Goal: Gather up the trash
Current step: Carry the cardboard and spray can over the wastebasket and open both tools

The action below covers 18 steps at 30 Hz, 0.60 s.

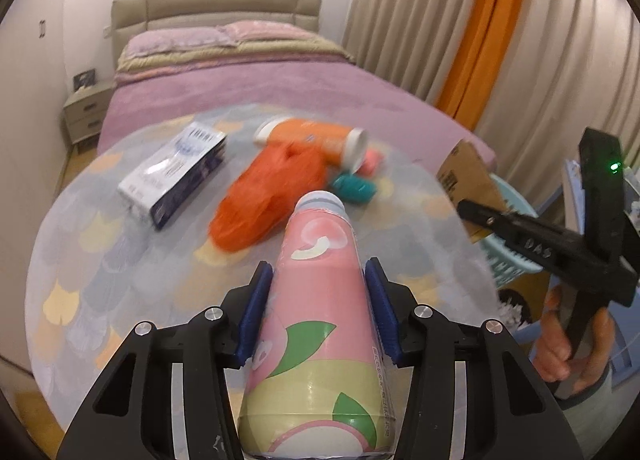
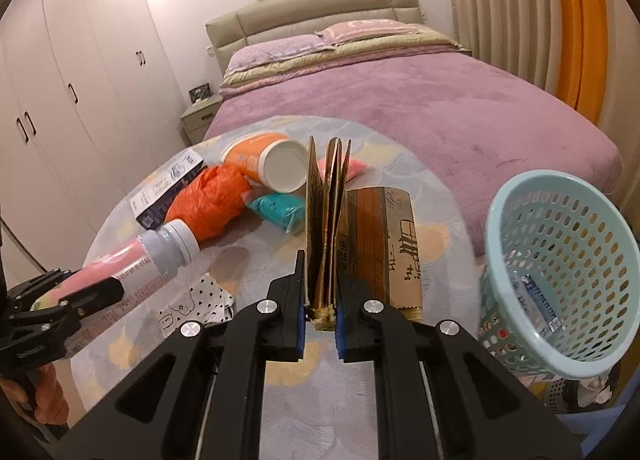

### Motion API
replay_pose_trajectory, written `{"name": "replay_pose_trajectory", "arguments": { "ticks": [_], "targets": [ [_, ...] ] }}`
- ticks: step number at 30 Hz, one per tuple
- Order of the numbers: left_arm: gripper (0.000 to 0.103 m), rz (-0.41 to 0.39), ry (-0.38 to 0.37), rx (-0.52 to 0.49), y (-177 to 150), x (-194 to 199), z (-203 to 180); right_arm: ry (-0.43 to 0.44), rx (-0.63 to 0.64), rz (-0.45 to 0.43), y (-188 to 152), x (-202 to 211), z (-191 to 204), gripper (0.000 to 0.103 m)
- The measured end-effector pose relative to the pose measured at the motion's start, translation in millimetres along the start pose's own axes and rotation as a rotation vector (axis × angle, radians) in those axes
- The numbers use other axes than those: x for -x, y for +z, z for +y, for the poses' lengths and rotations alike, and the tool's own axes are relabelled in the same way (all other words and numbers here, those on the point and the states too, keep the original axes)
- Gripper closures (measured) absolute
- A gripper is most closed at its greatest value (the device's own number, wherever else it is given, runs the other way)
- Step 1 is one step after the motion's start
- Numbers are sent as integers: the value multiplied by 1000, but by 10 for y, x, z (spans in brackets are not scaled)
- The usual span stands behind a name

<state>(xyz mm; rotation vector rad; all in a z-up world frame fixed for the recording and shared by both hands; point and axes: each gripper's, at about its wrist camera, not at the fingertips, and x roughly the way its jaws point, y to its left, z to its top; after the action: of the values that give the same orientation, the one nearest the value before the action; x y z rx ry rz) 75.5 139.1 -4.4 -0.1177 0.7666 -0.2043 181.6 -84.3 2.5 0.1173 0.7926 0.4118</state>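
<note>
Pink bottle (image 1: 320, 300) clamped in left tool (image 1: 319, 296), cap pointing forward.

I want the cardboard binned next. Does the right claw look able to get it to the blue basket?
Probably yes. The right claw is shut on the folded cardboard, and the basket sits just to its right, mouth tilted toward it, with nothing in between.

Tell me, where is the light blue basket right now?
In the right wrist view, the light blue basket sits at the far right, tilted just off the round table's edge, beside the purple bed.
</note>
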Motion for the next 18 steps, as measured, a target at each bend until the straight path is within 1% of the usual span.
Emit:
{"name": "replay_pose_trajectory", "arguments": {
  "ticks": [8,18],
  "targets": [
    [57,-60,-65,-53,203,-10,-428,-44,-33,-44,58,198,-250,94],
    [57,-88,-162,-97,557,-296,-960,-117,-106,-92,164,463,-752,94]
  ]
}}
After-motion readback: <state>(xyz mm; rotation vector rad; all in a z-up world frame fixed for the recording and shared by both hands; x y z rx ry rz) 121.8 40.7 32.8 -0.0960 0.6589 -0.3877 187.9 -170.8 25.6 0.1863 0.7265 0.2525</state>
